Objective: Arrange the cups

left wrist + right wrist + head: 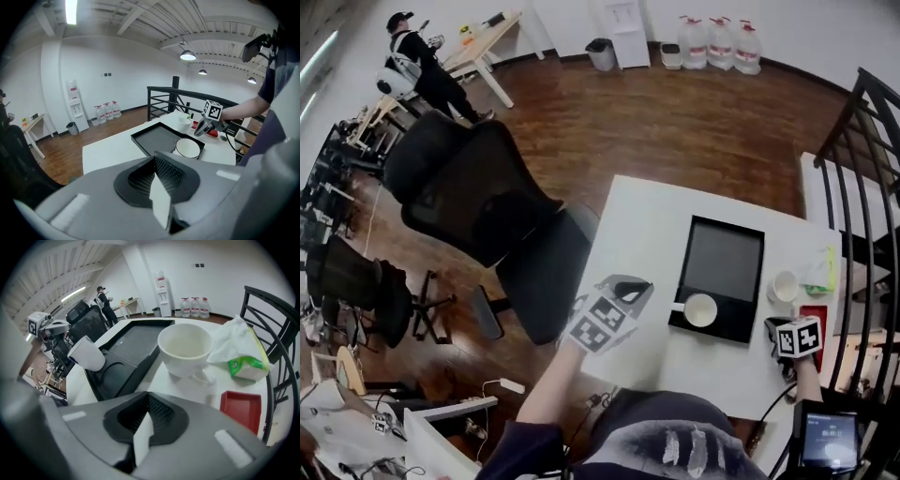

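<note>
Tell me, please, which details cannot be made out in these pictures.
- Green packet: its print, too small in all views.
- Red object: what it is; tiny in the head view, partly shown in the right gripper view.
- Screen: its text, blurred, head view.

A black mesh office chair (487, 202) stands left of the white counter (647, 225); three clear water bottles (719, 42) line the far wall.

Two white cups, both upright, well apart.
First cup (700, 310): on near corner of black tray (724, 261), handle pointing left over tray edge.
Second cup (785, 286): empty, on white table (642, 234), right of tray, beside tissue pack (818, 272).
</note>
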The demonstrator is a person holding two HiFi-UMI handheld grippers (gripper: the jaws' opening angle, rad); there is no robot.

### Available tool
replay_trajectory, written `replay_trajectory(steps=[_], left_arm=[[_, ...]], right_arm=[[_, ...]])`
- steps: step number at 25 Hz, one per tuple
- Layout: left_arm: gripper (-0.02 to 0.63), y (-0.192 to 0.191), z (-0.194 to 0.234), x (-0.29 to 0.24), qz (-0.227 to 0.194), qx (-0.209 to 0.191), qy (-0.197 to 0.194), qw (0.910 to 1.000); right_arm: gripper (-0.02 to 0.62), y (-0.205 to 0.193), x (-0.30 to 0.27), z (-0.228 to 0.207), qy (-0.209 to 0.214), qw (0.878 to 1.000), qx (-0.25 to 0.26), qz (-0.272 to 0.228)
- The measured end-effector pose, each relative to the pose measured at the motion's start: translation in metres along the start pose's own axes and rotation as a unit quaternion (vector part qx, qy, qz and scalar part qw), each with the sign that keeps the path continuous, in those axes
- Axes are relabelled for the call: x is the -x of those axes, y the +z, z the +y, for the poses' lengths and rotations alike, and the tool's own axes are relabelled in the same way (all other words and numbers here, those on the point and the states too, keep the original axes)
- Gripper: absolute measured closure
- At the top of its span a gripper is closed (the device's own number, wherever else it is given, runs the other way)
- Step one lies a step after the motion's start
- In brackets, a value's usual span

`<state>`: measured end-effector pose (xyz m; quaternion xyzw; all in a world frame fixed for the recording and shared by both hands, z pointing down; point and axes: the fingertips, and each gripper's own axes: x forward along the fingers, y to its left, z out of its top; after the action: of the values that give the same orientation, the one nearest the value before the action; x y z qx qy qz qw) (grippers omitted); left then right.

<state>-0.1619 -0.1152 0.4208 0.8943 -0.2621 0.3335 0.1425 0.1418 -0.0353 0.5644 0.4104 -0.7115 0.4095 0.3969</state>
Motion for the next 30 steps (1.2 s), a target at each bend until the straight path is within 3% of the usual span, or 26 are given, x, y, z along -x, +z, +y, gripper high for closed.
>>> replay_trajectory(steps=[7,11,16,22,30], left_arm=[[0.591,0.005,0.016,0.017,0.008,-0.027,0.019,0.9994],[0.591,0.003,0.031,0.006,0.038,-0.024,0.027,0.9987],[0.591,-0.012,0.014,-0.026,0.062,-0.029,0.004,0.9977],[0.591,-0.019,0.019,-0.027,0.078,-0.023,0.008,0.9966],[0.591,-0.031,0.015,-0.028,0.072,-0.028,-0.005,0.997]], right_arm=[[0.591,0.02,-0.019,0.007,0.027,0.999,0.006,-0.022],[0.591,0.046,-0.029,0.009,0.039,0.998,0.028,-0.036],[0.591,0.039,-0.016,0.013,0.034,0.998,0.03,-0.04],[0.591,0.055,-0.01,0.032,0.079,0.995,0.019,-0.05],[0.591,0.051,0.006,0.046,0.082,0.993,0.048,-0.069]])
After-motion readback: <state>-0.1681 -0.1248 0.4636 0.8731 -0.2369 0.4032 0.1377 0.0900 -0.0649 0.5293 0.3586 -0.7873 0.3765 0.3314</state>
